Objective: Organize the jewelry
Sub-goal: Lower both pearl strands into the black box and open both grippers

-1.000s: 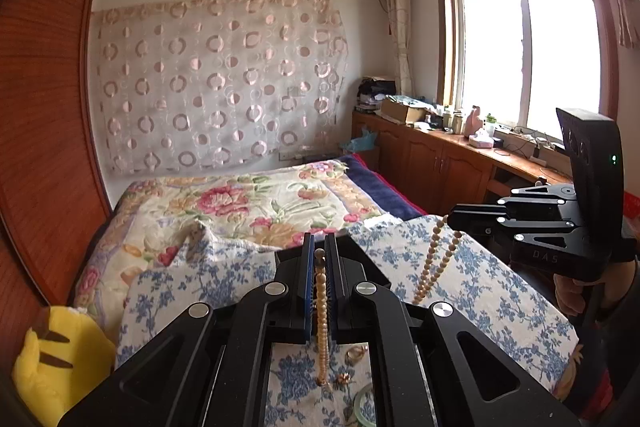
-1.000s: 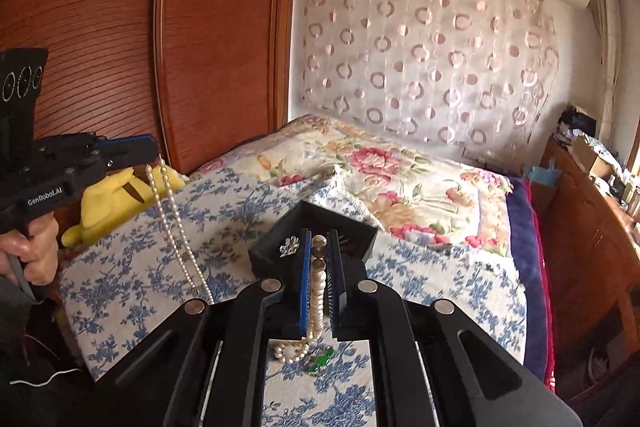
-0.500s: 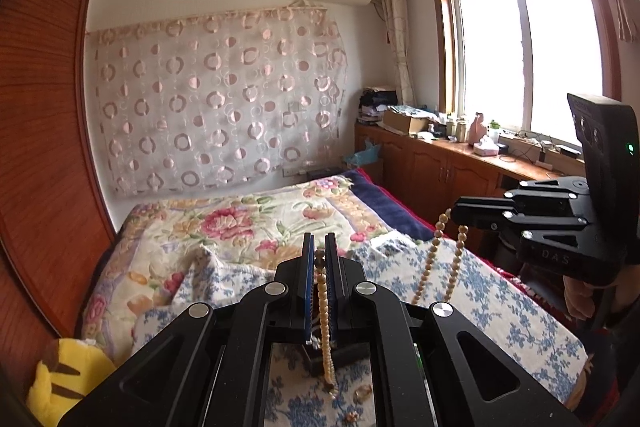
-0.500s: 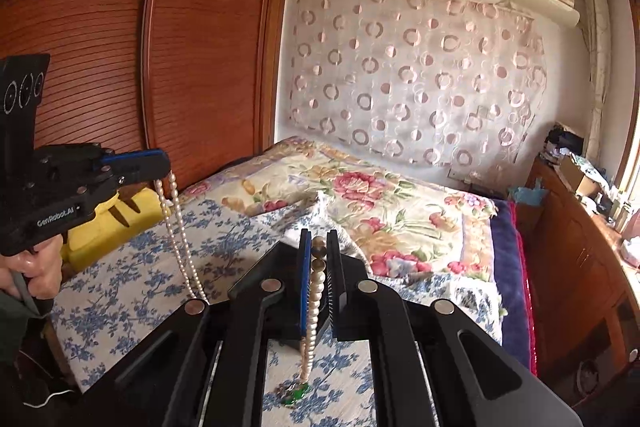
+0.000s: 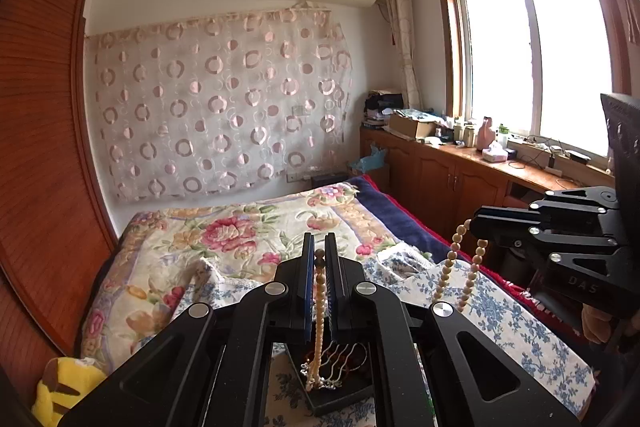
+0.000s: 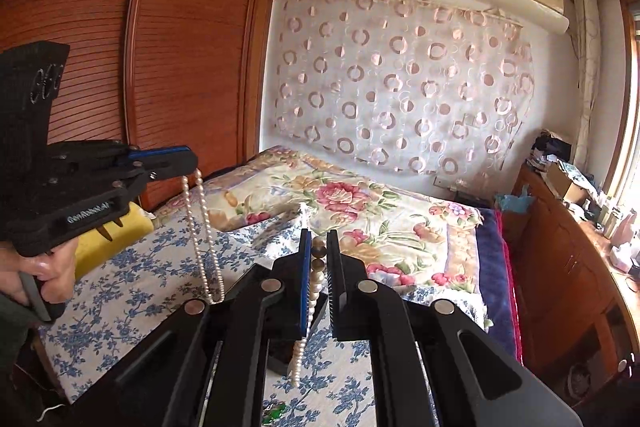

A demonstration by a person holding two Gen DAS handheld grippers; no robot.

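Two grippers: both pinching one bead necklace, held up over the bed.
Left gripper (image 5: 319, 259): lower centre of the left wrist view, jaws pressed together on the strand; also at left of the right wrist view (image 6: 192, 163).
Right gripper (image 6: 319, 251): lower centre of the right wrist view, pinching the strand; also at right of the left wrist view (image 5: 476, 227).
Bead necklace (image 5: 319, 307): hanging from each gripper, cream beads with a few darker ones at the grip, loose end dangling above the box.
Jewelry box (image 5: 340, 393): black, open, bottom centre of the left wrist view, on the blue-flowered cloth (image 6: 132, 287), chains inside.
Green piece (image 6: 274, 411): bottom centre of the right wrist view, on the cloth.
Hand (image 6: 44, 275): lower left, gripping the left handle.
Yellow plush (image 5: 64, 387): lower left corner, beside the bed (image 5: 240, 231).
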